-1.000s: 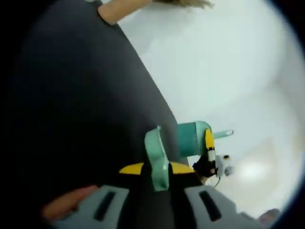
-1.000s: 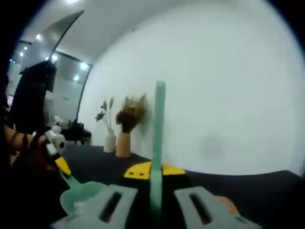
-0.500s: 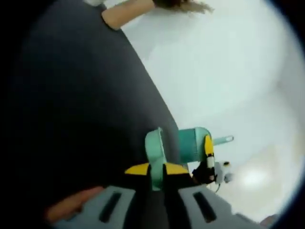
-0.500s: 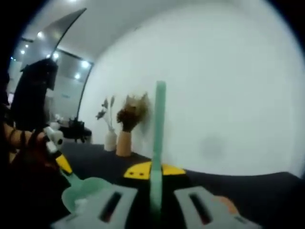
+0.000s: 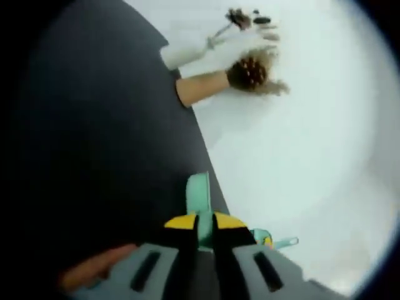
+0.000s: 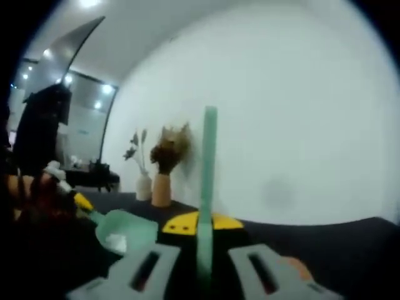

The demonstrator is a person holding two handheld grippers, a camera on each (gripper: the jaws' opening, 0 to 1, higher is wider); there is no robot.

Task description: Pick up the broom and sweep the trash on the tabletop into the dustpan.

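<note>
The right gripper (image 6: 201, 240) has its jaws pressed close on a slim mint-green broom handle (image 6: 207, 187), which stands straight up between the yellow-tipped jaws against a pale wall (image 6: 300, 125). The broom's head cannot be made out in the right gripper view.

The left gripper (image 5: 199, 232) is clamped the same way on a flat mint-green piece, most likely the dustpan's handle (image 5: 199, 203), though the picture is soft and only that narrow part shows there. In the right gripper view the dustpan (image 6: 125, 230) appears at the lower left as a pale green scoop held above the dark tabletop (image 6: 350, 250), with the left gripper behind it, yellow on its jaws, and a person's hand (image 6: 25, 194) around it. I can't tell from here whether there is anything in the pan.

Out past the tools, a tan vase (image 6: 161, 190) of dried brown stems and a white vase (image 6: 144, 185) with thin sprigs stand side by side at the back of the table, against the wall. The left gripper view is rolled over, so the same vases lie sideways along the table's far edge. Beyond the table to the left, ceiling lights (image 6: 107, 89) glow in a darker part of the room.
</note>
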